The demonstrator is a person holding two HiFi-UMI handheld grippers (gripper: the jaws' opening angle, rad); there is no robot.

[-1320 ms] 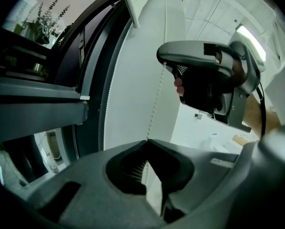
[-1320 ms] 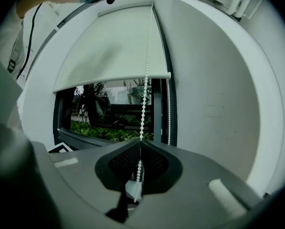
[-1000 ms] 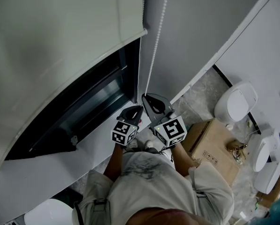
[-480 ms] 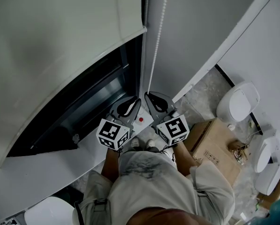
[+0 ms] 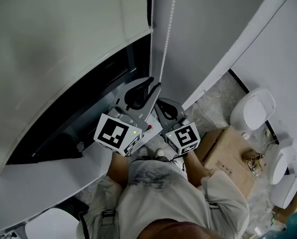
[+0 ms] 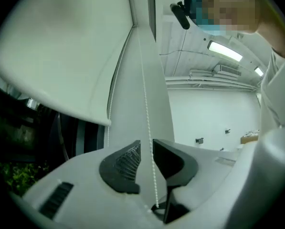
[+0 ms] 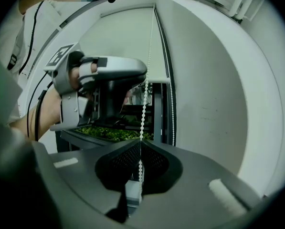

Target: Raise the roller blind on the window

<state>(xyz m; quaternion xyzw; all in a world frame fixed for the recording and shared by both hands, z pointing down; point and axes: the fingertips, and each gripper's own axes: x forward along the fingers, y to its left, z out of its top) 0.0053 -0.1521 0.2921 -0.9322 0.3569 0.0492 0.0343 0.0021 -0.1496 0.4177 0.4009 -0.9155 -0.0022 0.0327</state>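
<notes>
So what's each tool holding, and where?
Right tool pinches the white beaded blind cord, below the left one. Left tool holds nothing: its jaws have just been opening, with that cord loose between them.

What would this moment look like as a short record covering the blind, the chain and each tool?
blind: roller blind partly raised, dark window exposed below it
chain: bead chain hangs beside the blind's right edge, down to both tools
left: left tool is the higher one; its jaws are apart and have just been opening; the chain runs between them unpinched
right: right tool is lower, with its jaws closed on the chain
</notes>
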